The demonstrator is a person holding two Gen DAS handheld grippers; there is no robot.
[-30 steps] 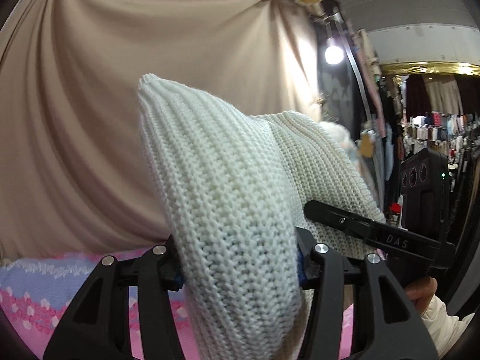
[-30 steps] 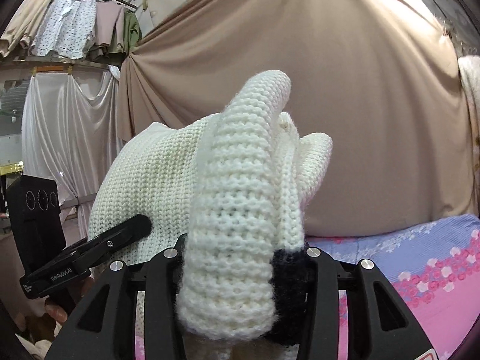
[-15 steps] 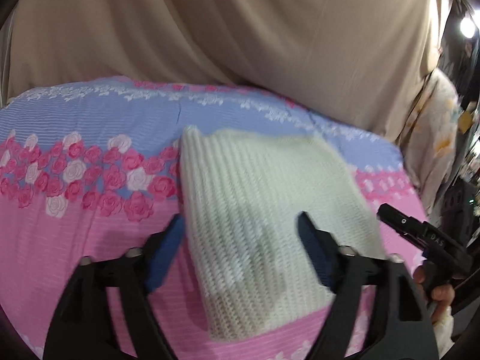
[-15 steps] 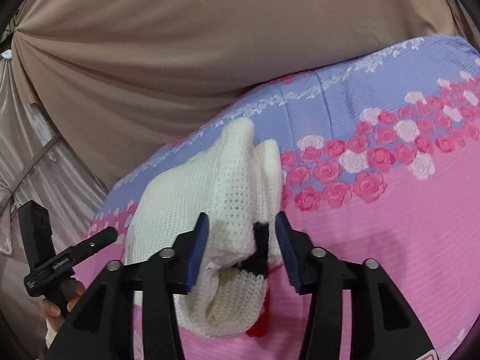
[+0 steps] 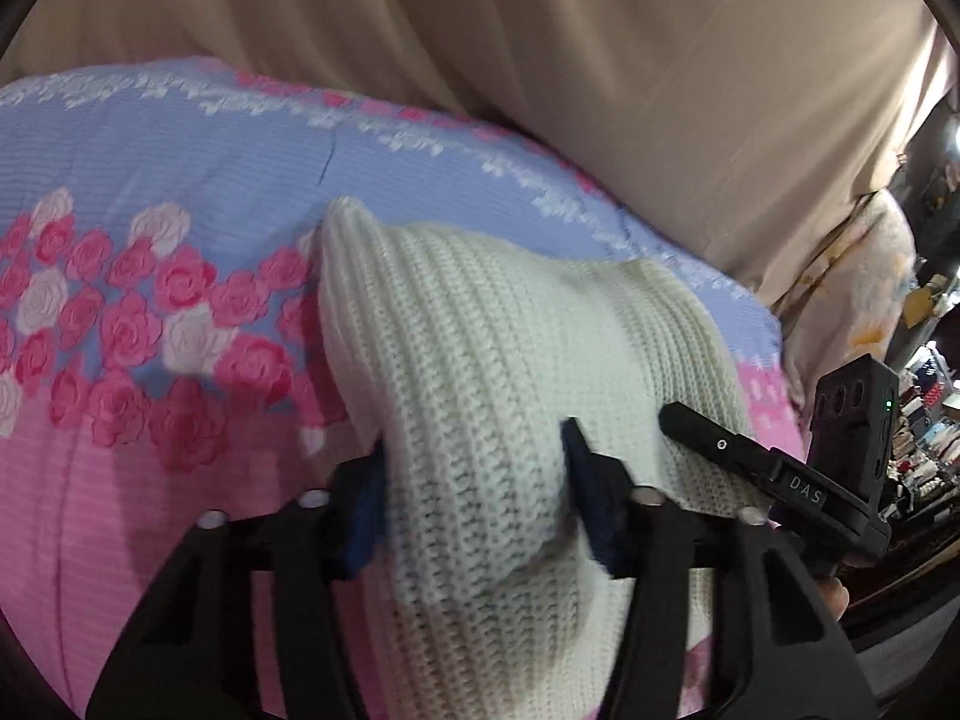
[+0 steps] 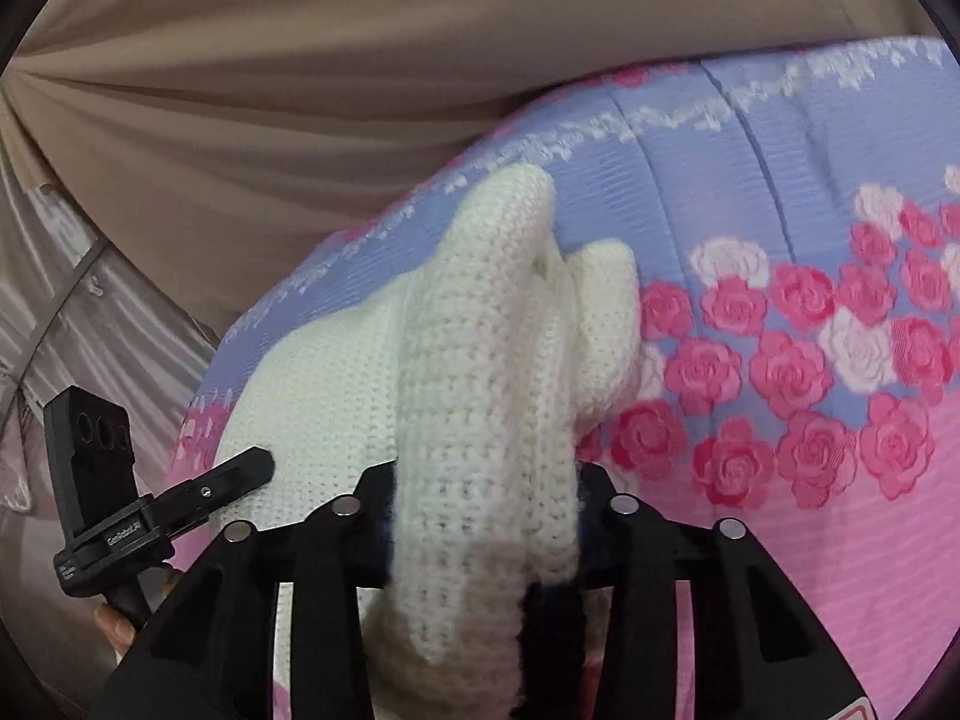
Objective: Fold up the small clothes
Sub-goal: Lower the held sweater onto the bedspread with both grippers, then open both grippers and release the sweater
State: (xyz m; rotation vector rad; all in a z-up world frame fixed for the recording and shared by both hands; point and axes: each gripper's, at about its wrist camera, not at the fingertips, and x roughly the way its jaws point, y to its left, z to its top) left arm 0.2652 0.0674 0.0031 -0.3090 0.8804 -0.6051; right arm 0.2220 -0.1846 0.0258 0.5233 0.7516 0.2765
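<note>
A small cream knitted garment (image 5: 516, 348) lies partly on a pink and blue rose-print bedspread (image 5: 150, 324). My left gripper (image 5: 474, 498) is shut on one bunched edge of it, blue pads pressed into the knit. The right gripper shows at the right of this view (image 5: 780, 480). In the right wrist view my right gripper (image 6: 486, 516) is shut on the other bunched edge of the garment (image 6: 480, 360), which has a black trim low down (image 6: 552, 624). The left gripper shows at the left (image 6: 180, 510).
A beige curtain (image 5: 540, 60) hangs behind the bed. A pale patterned garment (image 5: 852, 300) and shop racks stand past the bed's right end. Grey drapes (image 6: 72, 300) hang at the left in the right wrist view.
Both grippers came down from high in front of the curtain to the bedspread with the garment. Half a second ago the jaws stood wider apart; now they are pressed onto the knit.
</note>
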